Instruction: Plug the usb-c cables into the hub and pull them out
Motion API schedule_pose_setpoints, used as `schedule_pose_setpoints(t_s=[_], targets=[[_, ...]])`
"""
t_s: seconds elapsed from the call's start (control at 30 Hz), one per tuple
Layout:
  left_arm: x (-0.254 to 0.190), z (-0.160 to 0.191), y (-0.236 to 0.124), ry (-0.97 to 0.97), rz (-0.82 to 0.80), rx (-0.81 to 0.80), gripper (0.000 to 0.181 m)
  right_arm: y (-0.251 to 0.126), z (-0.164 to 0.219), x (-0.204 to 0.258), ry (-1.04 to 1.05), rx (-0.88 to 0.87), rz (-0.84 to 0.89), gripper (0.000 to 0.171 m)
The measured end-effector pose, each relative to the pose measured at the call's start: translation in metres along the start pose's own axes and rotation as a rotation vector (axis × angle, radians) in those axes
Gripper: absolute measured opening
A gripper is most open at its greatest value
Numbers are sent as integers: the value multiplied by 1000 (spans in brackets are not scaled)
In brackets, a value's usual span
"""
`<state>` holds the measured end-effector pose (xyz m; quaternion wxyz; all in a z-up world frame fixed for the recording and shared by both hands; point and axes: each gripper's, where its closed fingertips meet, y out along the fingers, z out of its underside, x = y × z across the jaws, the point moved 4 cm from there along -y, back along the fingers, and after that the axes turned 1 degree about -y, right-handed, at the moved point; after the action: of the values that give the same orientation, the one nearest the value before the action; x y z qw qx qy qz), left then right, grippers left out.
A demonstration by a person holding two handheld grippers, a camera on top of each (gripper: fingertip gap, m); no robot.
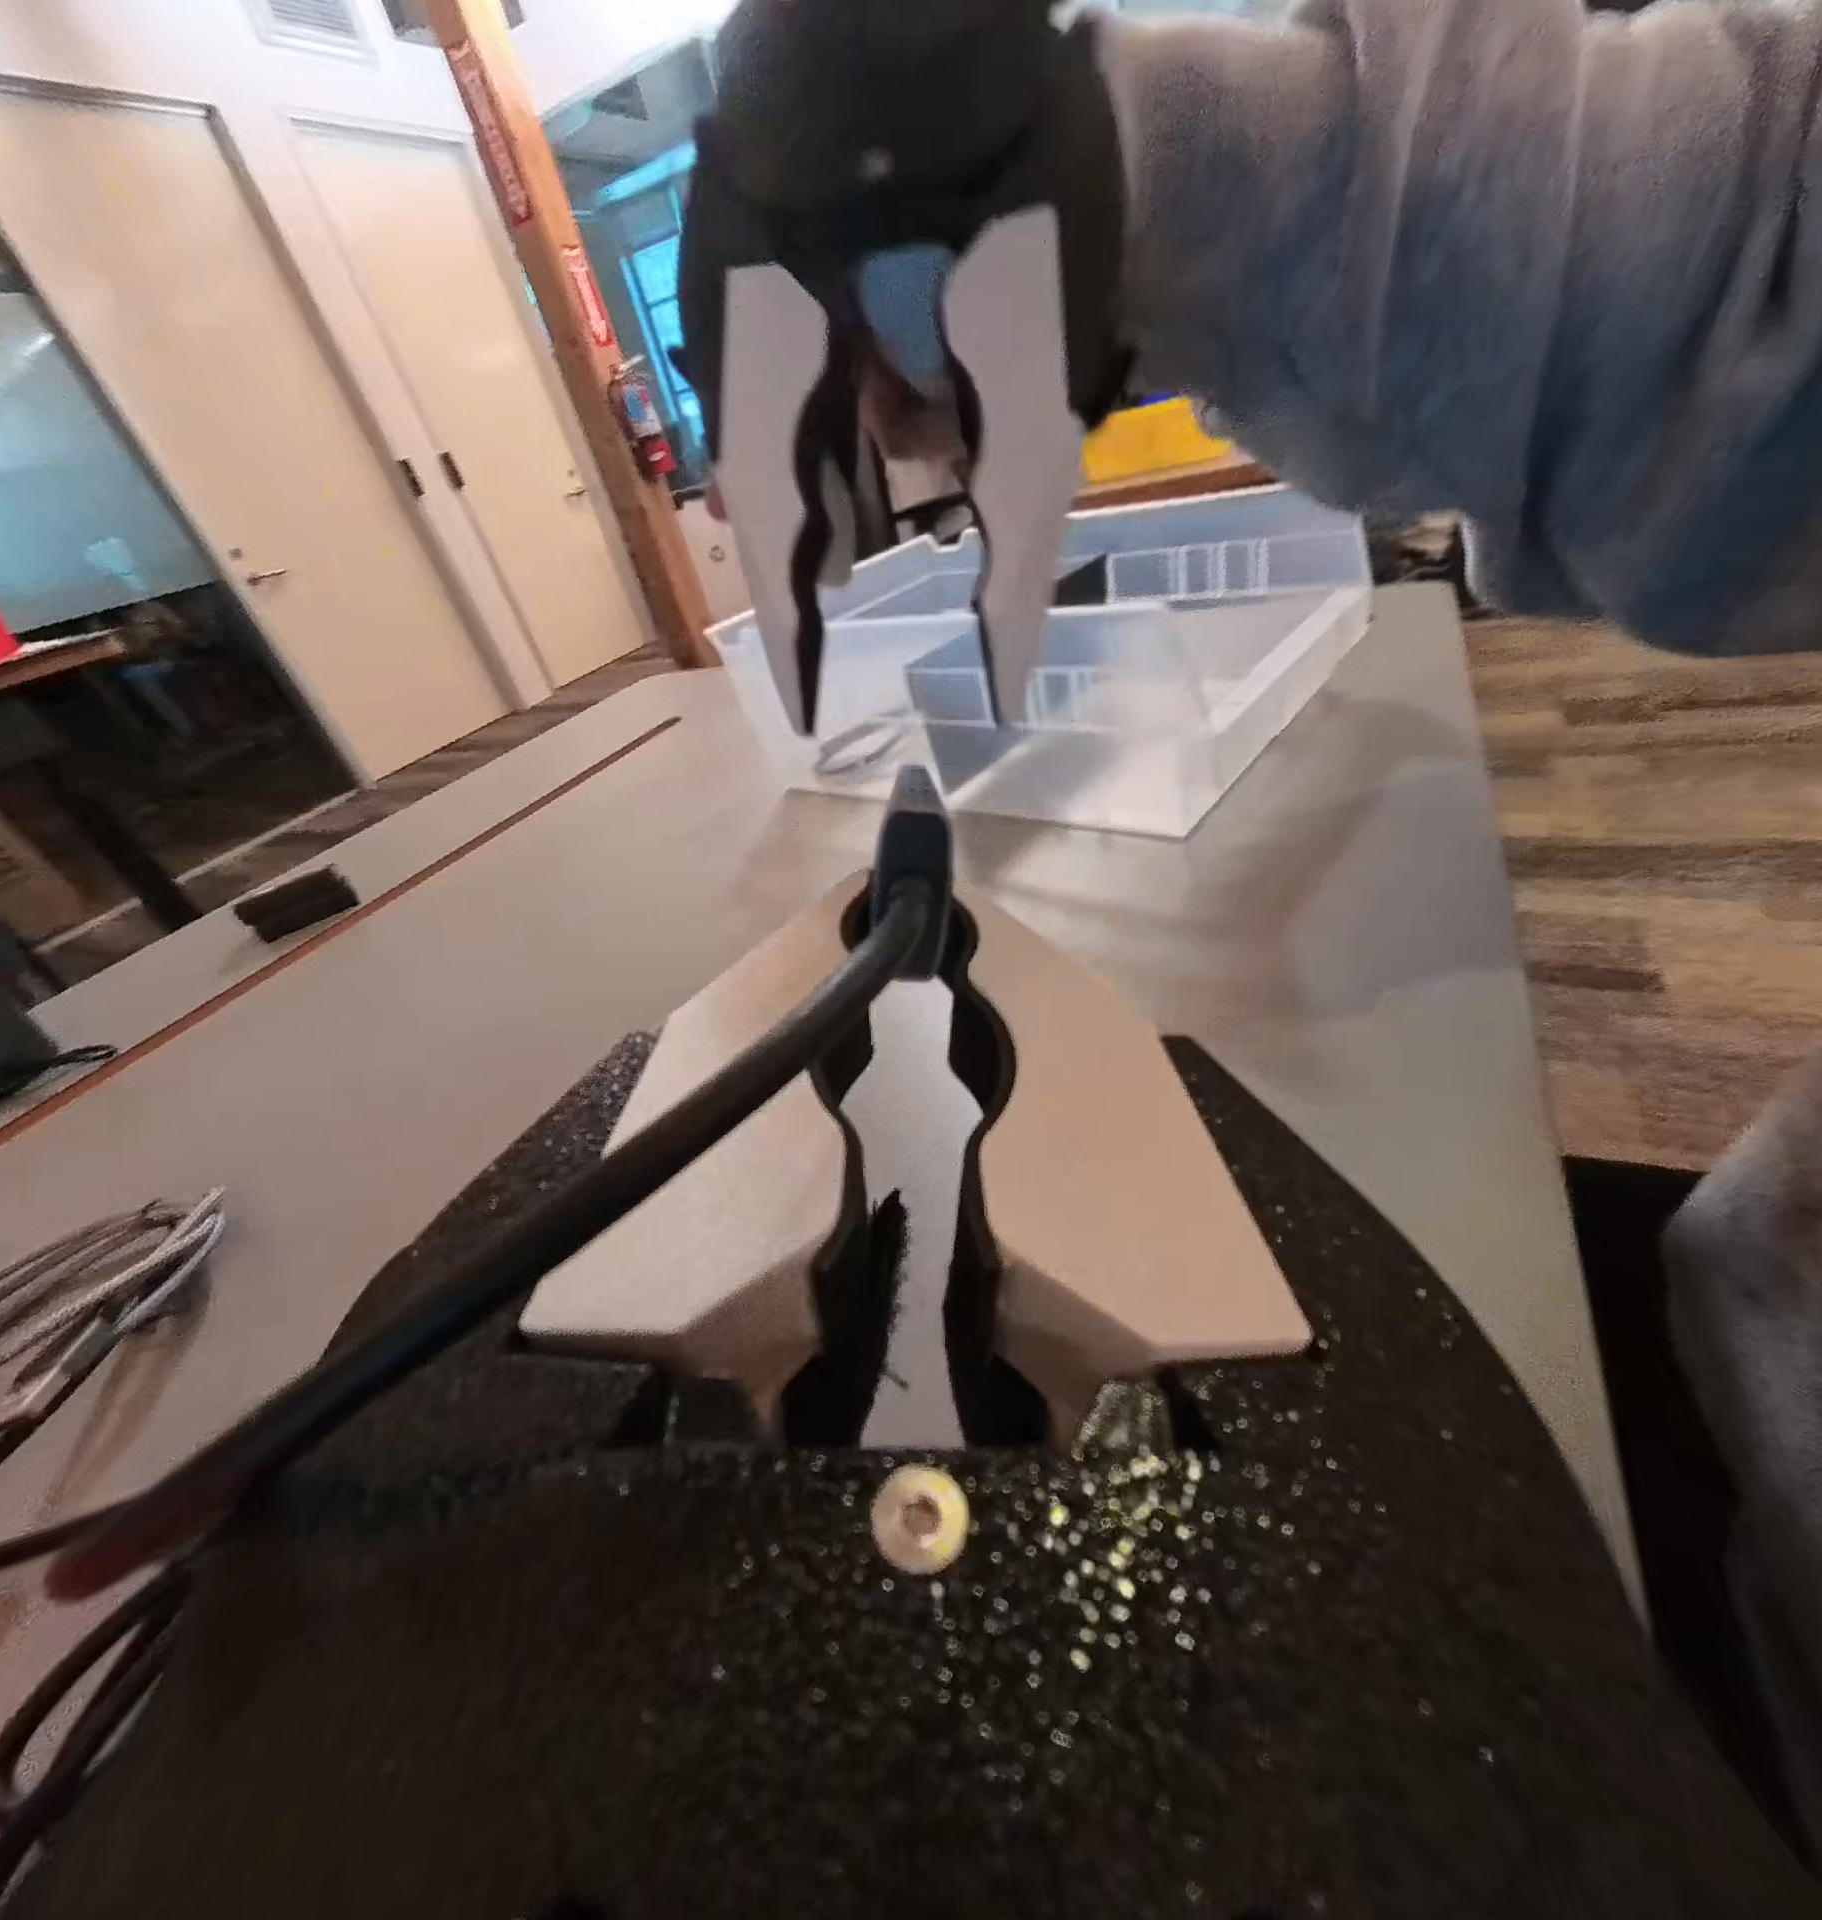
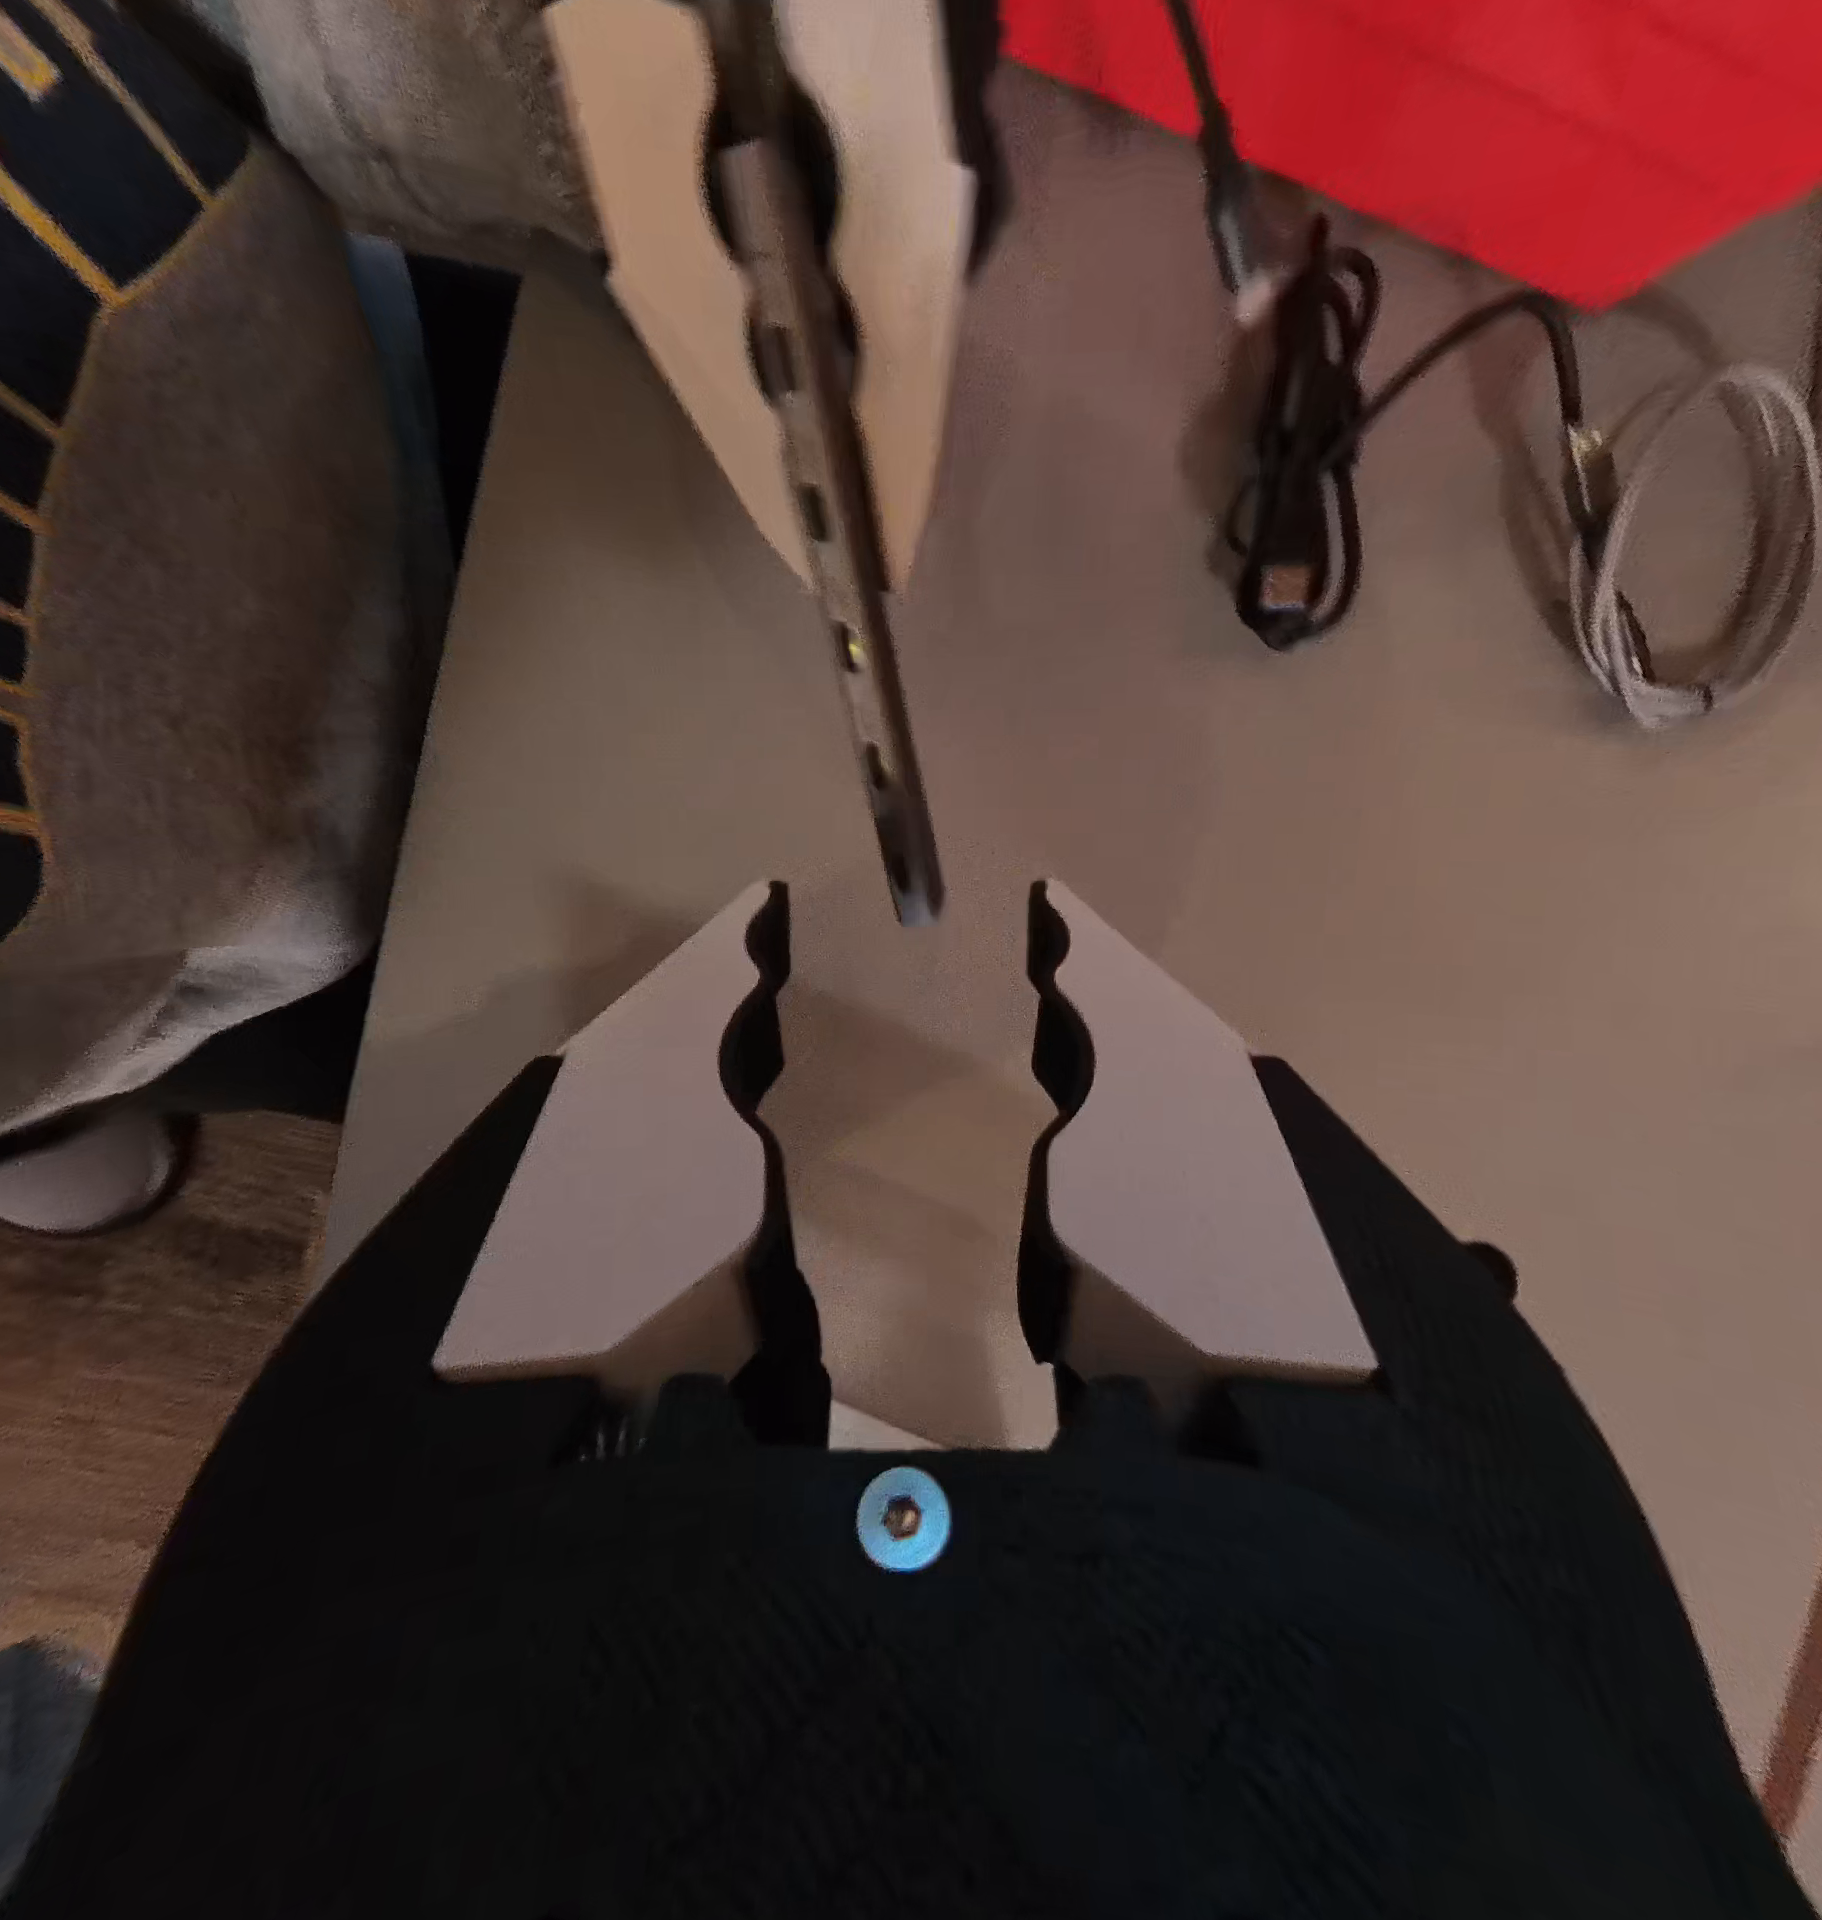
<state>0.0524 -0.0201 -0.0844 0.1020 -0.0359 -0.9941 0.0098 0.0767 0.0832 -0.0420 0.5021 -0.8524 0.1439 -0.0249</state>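
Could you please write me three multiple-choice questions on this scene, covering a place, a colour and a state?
1. Where is the hub?
A. Flat on the table
B. Between the left gripper's fingers
C. Inside the clear box

2. What colour is the coiled cable at the far right of the right wrist view?
A. Light grey
B. Yellow
C. Blue

3. How does the right gripper stand?
A. Shut on a cable
B. Shut on the hub
C. Open and empty

Answers:
1. B: the hub sticks out from between the fingers of the left gripper, clear of the table.
2. A: the coiled cable lies in pale grey loops.
3. C: a wide gap shows between the fingers of the right gripper, and they grip nothing.
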Motion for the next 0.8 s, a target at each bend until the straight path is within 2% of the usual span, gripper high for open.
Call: schedule_pose_setpoints(t_s=[0.17,0.33,0.47,0.57,0.67,0.73,0.8], targets=[[-2,12,2,126,-95,80,6,1,-12,-62,149,-125,26,43],[-6,23,5,214,-106,166,6,54,-41,-108,231,-171,-19,40],[-4,23,6,208,-105,171,6,110,-52,-118,261,-78,-129,48],[-1,23,6,184,-113,163,6,145,-47,-122,203,55,-106,51],[-3,23,6,189,-115,164,6,156,-42,-122,102,140,-43,34],[-4,24,7,200,-113,175,6,145,-41,-120,58,144,-1,15],[-5,25,8,209,-114,188,6,128,-27,-114,24,197,22,10]])
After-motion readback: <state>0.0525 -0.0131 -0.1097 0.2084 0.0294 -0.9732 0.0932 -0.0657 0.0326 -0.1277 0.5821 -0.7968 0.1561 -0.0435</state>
